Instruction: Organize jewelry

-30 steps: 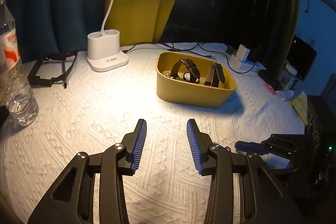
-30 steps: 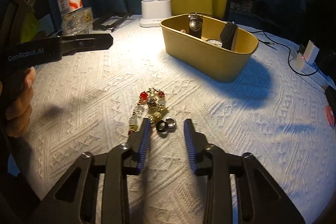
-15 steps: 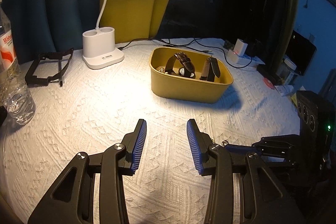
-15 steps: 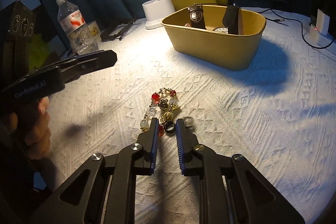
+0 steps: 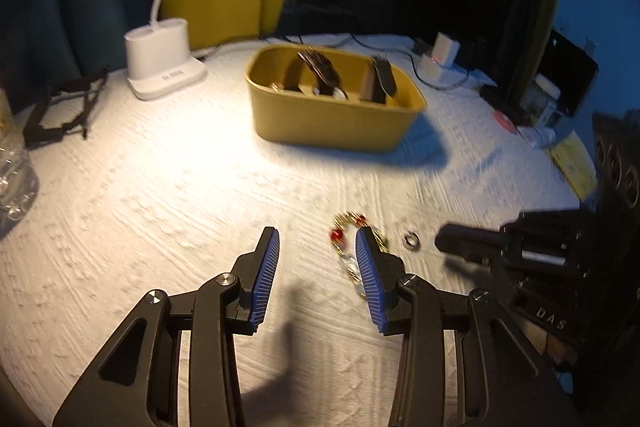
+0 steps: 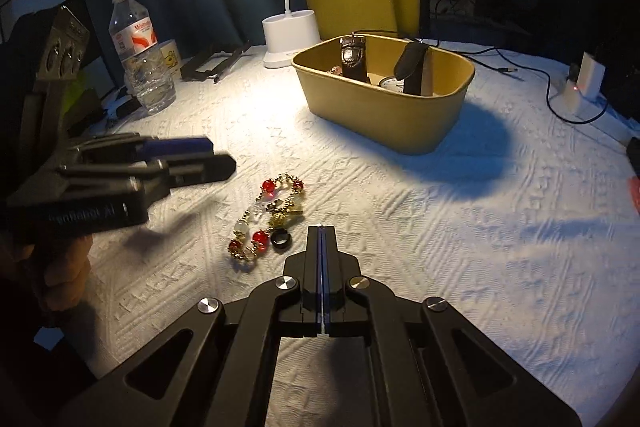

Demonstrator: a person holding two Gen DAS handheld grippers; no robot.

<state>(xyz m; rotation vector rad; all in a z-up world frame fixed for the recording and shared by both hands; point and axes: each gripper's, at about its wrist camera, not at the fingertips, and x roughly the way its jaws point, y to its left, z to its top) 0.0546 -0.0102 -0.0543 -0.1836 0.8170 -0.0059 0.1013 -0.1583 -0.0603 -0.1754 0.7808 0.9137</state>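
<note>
Up close, the right gripper point(image 6: 321, 227) was pressed fully together, pads meeting with nothing visible between them, low over the white-clothed desk point(image 6: 460, 247). At about ten o'clock from its tip lay the beaded bracelet point(image 6: 266, 217), with a black ring point(image 6: 280, 239) just beside its near end. The left gripper point(image 5: 316, 239) stood wide apart, its right pad overlapping the bracelet point(image 5: 348, 227) in that blurred view, perhaps without touching; a silver ring point(image 5: 411, 239) sat at three o'clock. The yellow bin point(image 6: 384, 95), at one o'clock and well apart from the bracelet, held two watches point(image 6: 354, 57) upright near the lamp point(image 6: 290, 39)
</note>
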